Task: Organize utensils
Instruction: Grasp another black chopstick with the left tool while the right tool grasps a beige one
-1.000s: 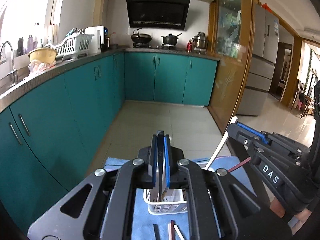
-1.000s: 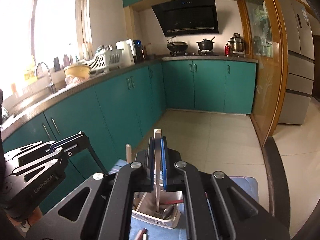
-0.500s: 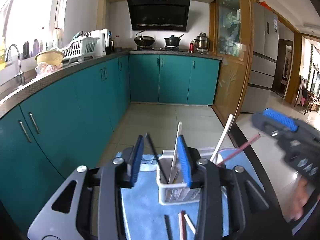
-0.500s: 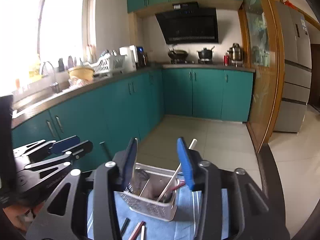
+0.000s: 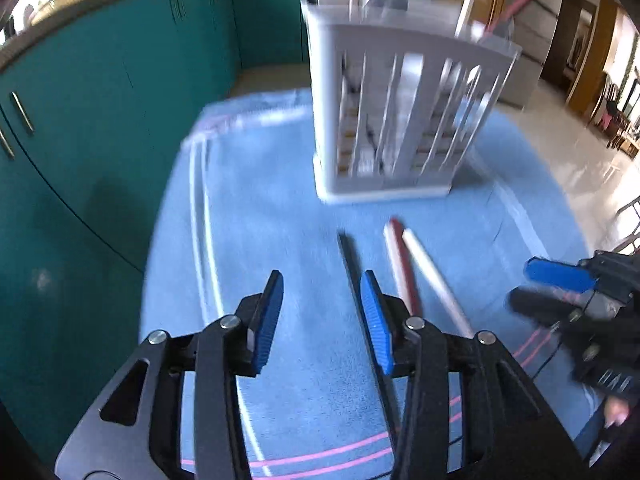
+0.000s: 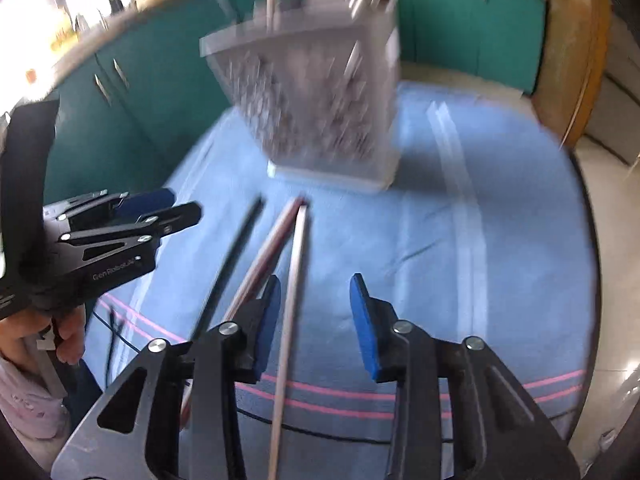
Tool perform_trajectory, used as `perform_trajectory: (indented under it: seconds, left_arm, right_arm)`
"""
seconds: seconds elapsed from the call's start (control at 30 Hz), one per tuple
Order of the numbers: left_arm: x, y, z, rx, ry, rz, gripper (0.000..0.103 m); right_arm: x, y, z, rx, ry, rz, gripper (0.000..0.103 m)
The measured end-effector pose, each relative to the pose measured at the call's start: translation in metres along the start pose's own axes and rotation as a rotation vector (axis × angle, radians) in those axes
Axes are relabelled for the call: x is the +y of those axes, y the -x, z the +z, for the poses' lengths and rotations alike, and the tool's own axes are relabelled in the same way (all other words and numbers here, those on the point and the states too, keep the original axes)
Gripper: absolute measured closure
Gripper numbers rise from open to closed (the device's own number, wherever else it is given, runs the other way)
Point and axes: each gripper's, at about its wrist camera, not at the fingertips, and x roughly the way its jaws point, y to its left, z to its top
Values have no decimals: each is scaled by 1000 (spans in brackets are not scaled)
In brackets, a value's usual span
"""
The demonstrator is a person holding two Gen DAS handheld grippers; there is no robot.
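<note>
A white slatted utensil holder [image 5: 404,120] stands on a blue cloth [image 5: 280,220], with several chopsticks standing in it; it also shows blurred in the right wrist view [image 6: 320,92]. Three chopsticks lie on the cloth in front of it: a black one [image 5: 347,256], a dark red one [image 5: 402,256] and a white one [image 5: 432,276]. The same three show in the right wrist view: black [image 6: 232,264], red [image 6: 264,252], white [image 6: 292,280]. My left gripper [image 5: 322,312] is open and empty, low over the cloth, the black chopstick beside its right finger. My right gripper [image 6: 314,312] is open, with the white chopstick running between its fingers.
Teal kitchen cabinets [image 5: 100,80] stand to the left and behind. The cloth covers a round table with its edge at the right [image 6: 592,260]. A thin black cable [image 6: 320,432] lies across the cloth near me. Each gripper shows at the edge of the other's view.
Both grippers were shut on chopsticks above the holder, opened and let them drop in, then came down low over the cloth toward the three lying chopsticks.
</note>
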Motion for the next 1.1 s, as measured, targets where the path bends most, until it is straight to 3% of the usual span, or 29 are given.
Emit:
perform_trajectory:
  seconds: [0.27, 0.33, 0.37, 0.4, 0.47, 0.6, 0.67, 0.77, 0.83, 0.93, 1.1]
  left_arm:
    - [-10, -38, -13, 96, -38, -37, 62]
    - [-15, -43, -16, 84, -53, -25, 61]
    - [-16, -43, -15, 82, -53, -26, 62]
    - [-15, -43, -13, 82, -43, -28, 72]
    - [-13, -41, -13, 85, -29, -32, 88]
    - [-2, -32, -20, 92, 14, -18, 92]
    - [4, -30, -21, 89, 23, -25, 92]
    - [3, -34, -18, 88, 20, -19, 90]
    - [3, -37, -15, 92, 23, -16, 84]
    - [2, -40, -8, 97, 11, -9, 77]
    - [3, -50, 4, 107, -13, 22, 64]
  right_arm:
    - [20, -35, -5, 50, 50, -117, 67]
    - [20, -39, -6, 43, 63, -129, 69]
    - [20, -39, -6, 39, 68, -128, 74]
    - [20, -39, -6, 39, 66, -131, 94]
    - [14, -42, -8, 55, 45, -152, 102]
    - [-9, -32, -12, 38, -30, -180, 102]
    - [-16, -22, -11, 2, -58, -116, 102]
    - [-4, -22, -4, 8, -26, -68, 88]
    - [12, -27, 2, 16, 25, -65, 77]
    - [35, -43, 2, 47, 99, -131, 77]
    - [40, -63, 18, 61, 81, -146, 77]
